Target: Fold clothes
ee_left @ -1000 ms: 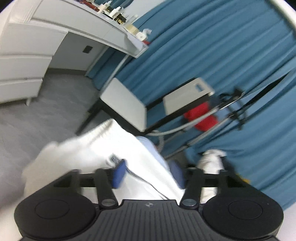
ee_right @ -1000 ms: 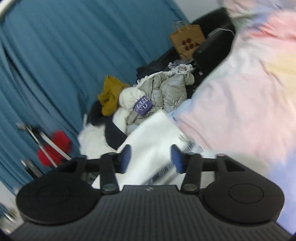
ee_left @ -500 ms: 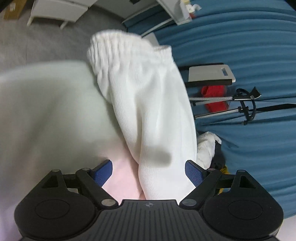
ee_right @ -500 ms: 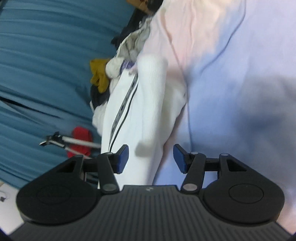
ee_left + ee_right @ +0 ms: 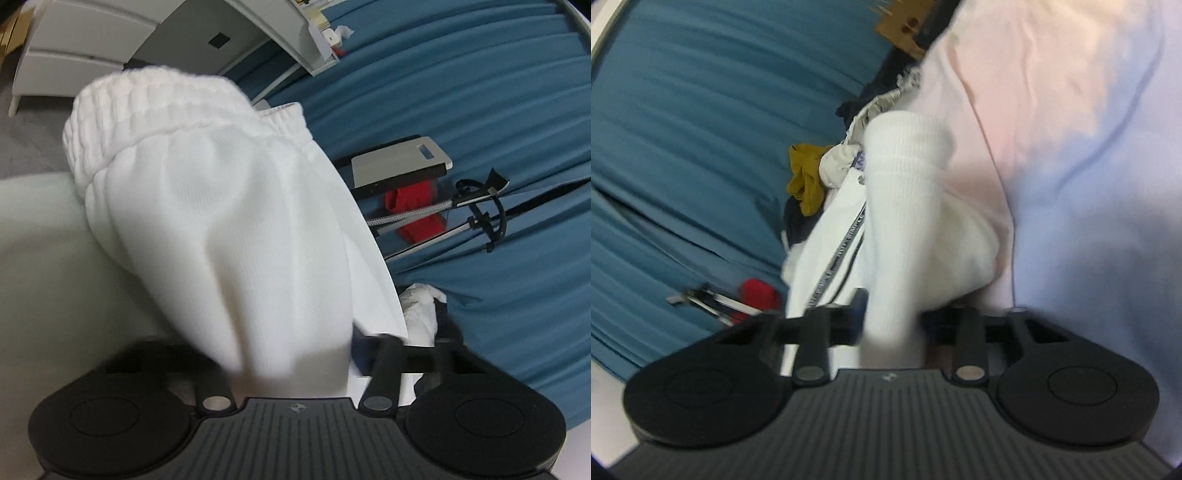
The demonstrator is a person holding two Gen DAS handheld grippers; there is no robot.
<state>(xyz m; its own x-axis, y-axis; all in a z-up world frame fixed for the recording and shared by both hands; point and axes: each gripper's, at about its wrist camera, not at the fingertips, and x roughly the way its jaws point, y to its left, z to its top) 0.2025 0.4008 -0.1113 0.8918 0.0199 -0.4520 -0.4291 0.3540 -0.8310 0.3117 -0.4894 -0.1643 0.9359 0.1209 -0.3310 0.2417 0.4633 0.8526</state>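
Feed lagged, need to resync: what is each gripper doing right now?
Left gripper: shut on the white ribbed-cuff knit garment.
Right gripper: shut on the same garment's ribbed cuff.

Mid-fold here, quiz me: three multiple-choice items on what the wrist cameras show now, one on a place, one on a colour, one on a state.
1. Where does the mustard-yellow cloth lie?
A. on the pile of clothes by the curtain
B. between the right gripper's fingers
C. on the white desk

2. What colour is the curtain?
A. grey
B. blue
C. red

3. What is the right gripper doing?
A. hanging open in free air
B. closed on a cardboard bag
C. closed on the white garment

Answers:
1 A: the mustard-yellow cloth sits among heaped clothes next to the curtain.
2 B: the curtain is blue in both views.
3 C: the right gripper has the white garment running between its fingers, which press it from both sides.
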